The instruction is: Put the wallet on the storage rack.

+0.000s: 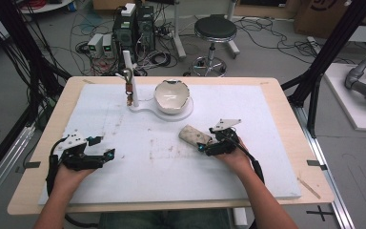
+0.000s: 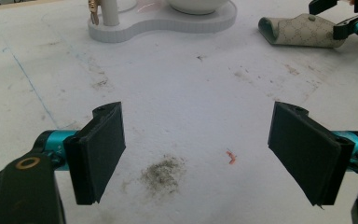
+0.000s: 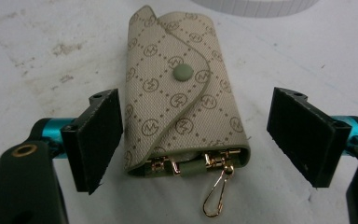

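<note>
Item in hand: key pouch (image 3: 184,100), beige patterned fabric, flap fastened with a green snap, gold clips and a loose gold hook at its near end.
Location of item: flat on the white worktop (image 1: 138,162), right of centre, in front of the white stand (image 1: 171,113) and apart from it.
Right gripper (image 3: 196,140): jaws spread wide, one on each side of the pouch's near end; the left pad stands just beside the fabric edge, the right pad is clear of it. Nothing gripped.
Left gripper (image 2: 198,154): jaws wide apart over bare, stained worktop, holding nothing; well apart from the pouch (image 2: 303,31).
Other fittings: white bowl (image 1: 171,95) seated on the stand; upright post (image 1: 129,78) at the stand's left end with a small gold-and-brown piece hanging beside it, too small to identify.
Step in hand (judged): approach and line-up for a grasp on the pouch; the pickup is not yet made.
Next move calls for (judged): bringing the right jaws together squarely across the pouch's width, low enough to catch the body and not merely the flap, and clear of the dangling hook (image 3: 216,196) so it is not pinched.
Risk (judged): the pouch sits off-centre between the pads, so the left pad would meet it first and may push it sideways before the grip bites.
</note>
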Tool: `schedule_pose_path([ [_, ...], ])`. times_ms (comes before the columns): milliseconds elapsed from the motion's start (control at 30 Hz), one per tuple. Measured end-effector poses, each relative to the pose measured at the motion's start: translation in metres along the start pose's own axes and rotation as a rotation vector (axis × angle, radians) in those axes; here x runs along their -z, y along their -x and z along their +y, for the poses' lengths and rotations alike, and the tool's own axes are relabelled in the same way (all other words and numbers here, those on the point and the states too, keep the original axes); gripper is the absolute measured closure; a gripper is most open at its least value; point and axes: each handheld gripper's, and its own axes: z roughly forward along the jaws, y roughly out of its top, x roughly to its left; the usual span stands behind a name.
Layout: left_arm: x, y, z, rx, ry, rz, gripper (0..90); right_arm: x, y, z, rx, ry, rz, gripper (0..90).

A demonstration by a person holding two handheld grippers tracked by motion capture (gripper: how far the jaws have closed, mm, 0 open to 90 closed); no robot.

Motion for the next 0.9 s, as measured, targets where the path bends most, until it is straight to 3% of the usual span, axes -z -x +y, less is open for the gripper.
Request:
schedule_pose_path([
  [333,-0.005,0.0,0.0,-0.002,-0.013,-0.009,18.7,-0.012,-0.003,0.0,0.018,-0.105,0.013,18.3],
  [467,-0.007,0.001,-0.001,-0.006,-0.031,-0.007,18.7,-0.013,-0.002,0.0,0.006,-0.107,0.021,18.6],
  [633,-0.006,0.001,-0.001,-0.001,-0.035,-0.004,18.7,-0.009,0.001,-0.001,0.004,-0.104,0.022,31.2],
  [900,-0.006,0.001,-0.001,0.002,-0.028,-0.002,18.7,-0.007,0.001,0.001,0.021,-0.108,0.012,35.7],
])
